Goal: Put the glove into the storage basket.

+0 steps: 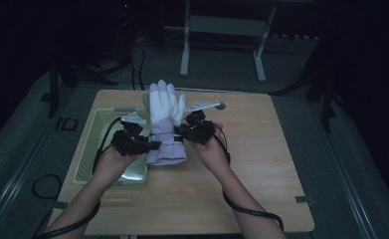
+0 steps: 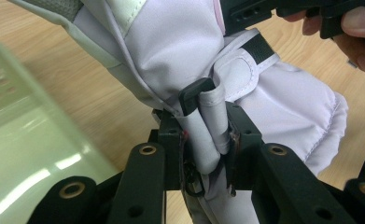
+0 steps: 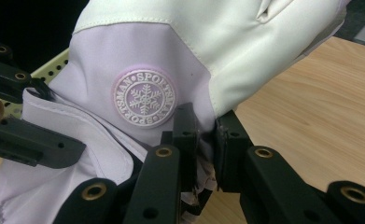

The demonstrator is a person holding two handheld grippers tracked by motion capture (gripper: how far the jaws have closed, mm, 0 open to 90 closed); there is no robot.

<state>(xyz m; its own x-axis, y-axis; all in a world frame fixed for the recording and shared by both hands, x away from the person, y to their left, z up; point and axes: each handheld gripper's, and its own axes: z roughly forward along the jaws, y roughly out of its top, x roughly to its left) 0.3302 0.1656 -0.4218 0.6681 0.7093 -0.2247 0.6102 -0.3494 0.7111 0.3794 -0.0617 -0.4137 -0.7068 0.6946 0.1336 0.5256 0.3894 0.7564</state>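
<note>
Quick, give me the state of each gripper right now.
Left gripper: shut on the glove, pinching its wrist strap.
Right gripper: shut on the glove, clamping the fabric edge beside the snowflake badge.

One piece of writing can be read: a round embossed badge [image 3: 144,99] on the lilac back of the glove [image 3: 180,51], seen in the right gripper view. It shows a snowflake at its centre, ringed by raised capital letters that appear to spell "SPORTSMAN" twice (the lower run stands upside down, and some letters are hard to make out). The badge sits just above the wrist strap.
</note>
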